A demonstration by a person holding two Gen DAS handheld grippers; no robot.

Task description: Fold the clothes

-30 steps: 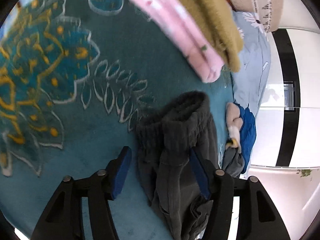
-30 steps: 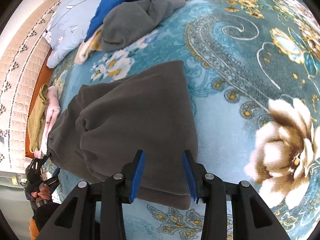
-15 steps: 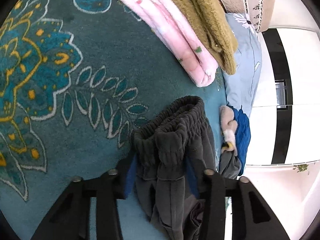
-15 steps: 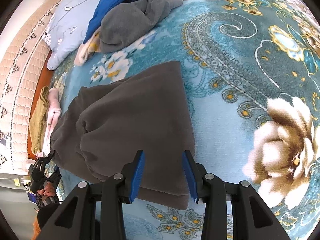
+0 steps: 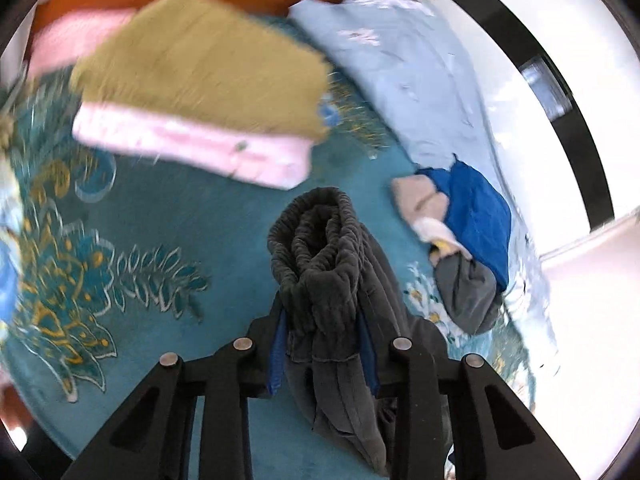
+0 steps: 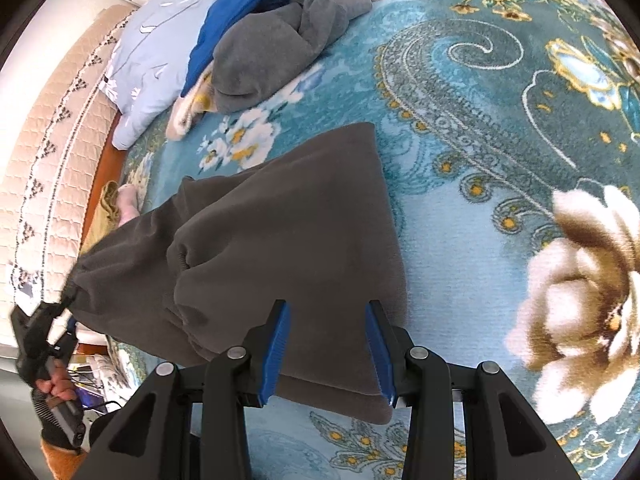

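Dark grey trousers lie folded on the teal floral bedspread. My left gripper has the bunched elastic waistband between its blue pads; the jaws are closing and press on it, holding that end up off the bed. The right wrist view shows the same gripper at the far left, in a gloved hand, pulling the waistband end upward. My right gripper stands open over the near folded edge of the trousers, whose cloth lies flat and spreads wider than the gap.
A folded olive garment sits on a folded pink one near the headboard. A loose pile of blue and grey clothes lies by the light blue pillow.
The left jaws closed from wide apart onto the waistband, then rose with it and rolled, so the folded stack and pillow swung into view. The right gripper stayed put.
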